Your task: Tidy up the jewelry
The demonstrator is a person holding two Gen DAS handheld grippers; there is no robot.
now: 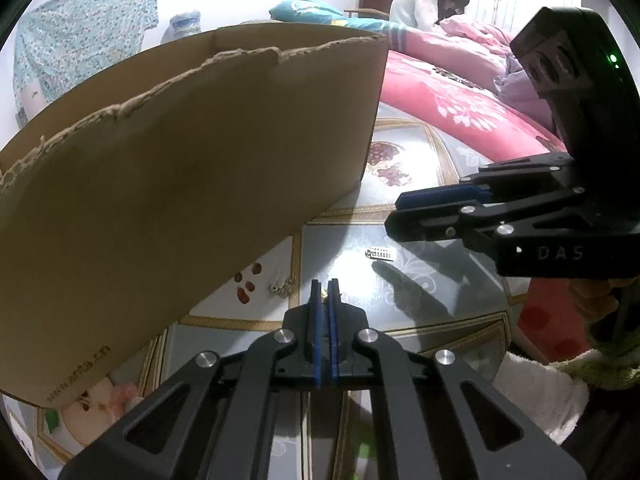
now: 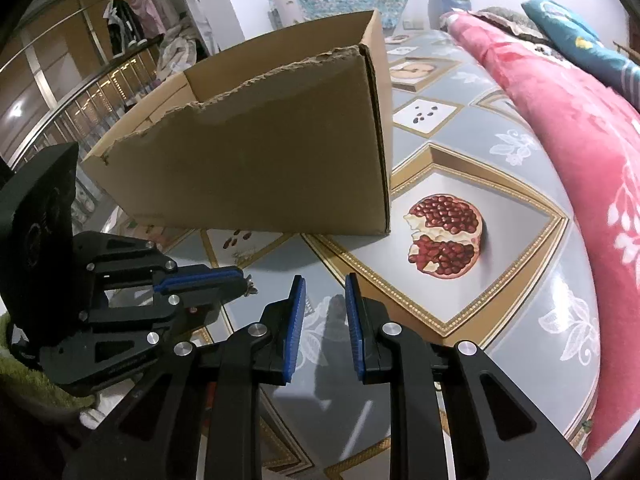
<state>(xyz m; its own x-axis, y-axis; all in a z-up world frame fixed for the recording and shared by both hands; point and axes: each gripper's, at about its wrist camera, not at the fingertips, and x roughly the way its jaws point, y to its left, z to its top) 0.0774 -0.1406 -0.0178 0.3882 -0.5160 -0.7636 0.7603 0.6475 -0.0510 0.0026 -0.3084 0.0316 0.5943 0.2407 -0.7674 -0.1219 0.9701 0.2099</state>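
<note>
My right hand-held gripper [image 2: 325, 304] sits low in view, blue pads [image 2: 295, 328] apart, nothing between them, only its shadow on the glossy patterned worktop [image 2: 520, 280] below. On my left, the left hand-held gripper [image 2: 244, 282] reaches in sideways, its jaws pressed together on a small glinting jewelry piece [image 2: 252, 289] at the tips. Behind stands the cardboard box [image 2: 256, 168], its top edge torn ragged. A printed pomegranate [image 2: 444, 236] lies just beside the box's corner. A pink floral blanket [image 2: 580, 152] runs down the right.
</note>
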